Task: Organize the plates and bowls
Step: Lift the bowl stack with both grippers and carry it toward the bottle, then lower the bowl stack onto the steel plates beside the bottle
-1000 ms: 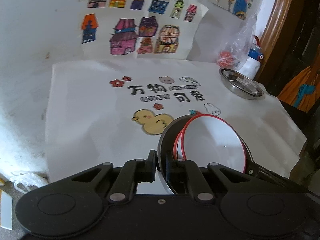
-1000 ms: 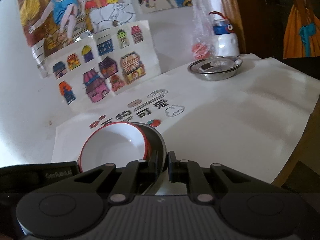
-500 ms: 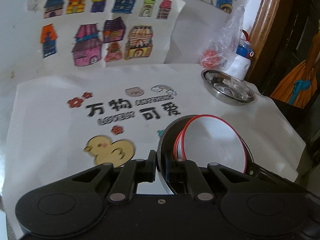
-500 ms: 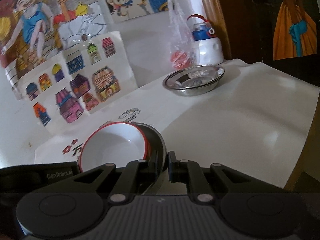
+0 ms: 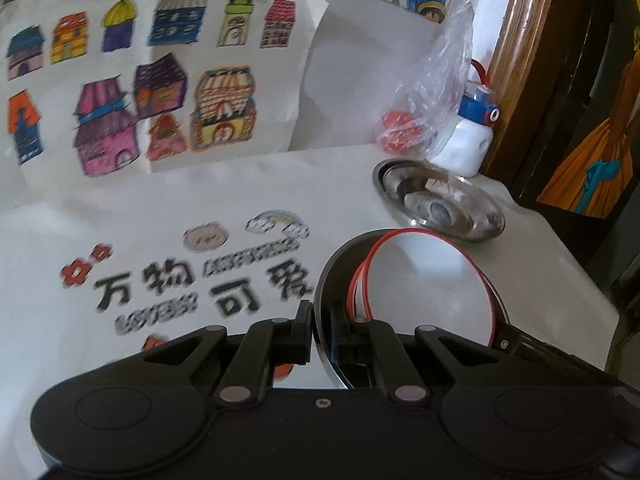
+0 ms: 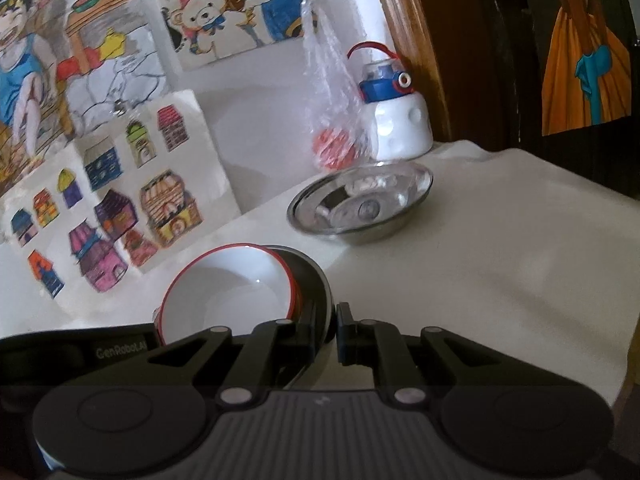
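Both tools clamped on one stack, carried above the bench (image 6: pixel 500 248). Left tool (image 5: pixel 320 330) pinched shut on the near rim of the dark steel plate (image 5: pixel 336 264); right tool (image 6: pixel 334 330) pinched on the opposite rim of that same plate. Nested inside, tilted: white red-rimmed bowls (image 6: pixel 228 284) (at least two, going by the doubled red rims). Ahead, resting on the bench near the wall: a second steel dish (image 6: pixel 362 210), just in front of a plastic bag (image 5: pixel 432 100) and a white bottle (image 6: pixel 400 128). Judged roughly halfway: bowls already gathered into the plate, stack not yet set down. Left, probably: bringing the stack and the lone steel dish together, then letting go.
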Action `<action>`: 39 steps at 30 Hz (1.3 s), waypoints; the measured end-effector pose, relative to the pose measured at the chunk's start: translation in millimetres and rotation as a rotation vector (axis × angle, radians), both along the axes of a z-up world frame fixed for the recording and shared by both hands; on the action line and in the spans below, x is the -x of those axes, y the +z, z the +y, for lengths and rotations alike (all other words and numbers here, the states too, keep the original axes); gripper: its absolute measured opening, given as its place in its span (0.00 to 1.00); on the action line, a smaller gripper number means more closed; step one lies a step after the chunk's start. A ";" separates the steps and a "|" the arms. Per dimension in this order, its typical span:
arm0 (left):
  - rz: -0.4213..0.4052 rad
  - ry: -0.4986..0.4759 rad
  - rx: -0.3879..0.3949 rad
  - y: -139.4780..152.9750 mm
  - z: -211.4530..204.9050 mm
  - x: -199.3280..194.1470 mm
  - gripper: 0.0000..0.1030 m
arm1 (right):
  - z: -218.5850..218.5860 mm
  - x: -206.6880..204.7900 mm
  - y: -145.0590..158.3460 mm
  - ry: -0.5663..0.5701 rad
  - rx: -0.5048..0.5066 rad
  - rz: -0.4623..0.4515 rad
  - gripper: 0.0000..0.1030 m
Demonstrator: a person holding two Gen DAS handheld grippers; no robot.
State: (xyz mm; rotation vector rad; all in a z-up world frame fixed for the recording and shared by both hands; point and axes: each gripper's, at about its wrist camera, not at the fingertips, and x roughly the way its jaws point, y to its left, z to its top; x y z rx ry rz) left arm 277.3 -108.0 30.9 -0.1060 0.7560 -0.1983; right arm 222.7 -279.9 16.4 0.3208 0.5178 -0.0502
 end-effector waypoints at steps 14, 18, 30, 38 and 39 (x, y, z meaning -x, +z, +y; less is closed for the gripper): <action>-0.095 -0.049 -0.002 19.9 -56.8 -81.2 0.06 | -49.4 -74.5 23.9 -0.053 0.019 -0.069 0.11; -0.104 -0.060 0.000 18.0 -71.0 -99.6 0.07 | -61.1 -93.0 28.4 -0.073 0.026 -0.085 0.11; -0.106 -0.057 0.027 4.3 -94.1 -136.0 0.07 | -81.3 -126.9 19.4 -0.096 0.031 -0.093 0.11; -0.089 -0.054 0.027 -8.9 -96.8 -155.7 0.07 | -89.4 -144.5 2.9 -0.094 0.013 -0.070 0.12; -0.091 -0.052 0.027 -9.2 -96.3 -157.2 0.07 | -89.6 -146.1 1.6 -0.090 0.010 -0.067 0.12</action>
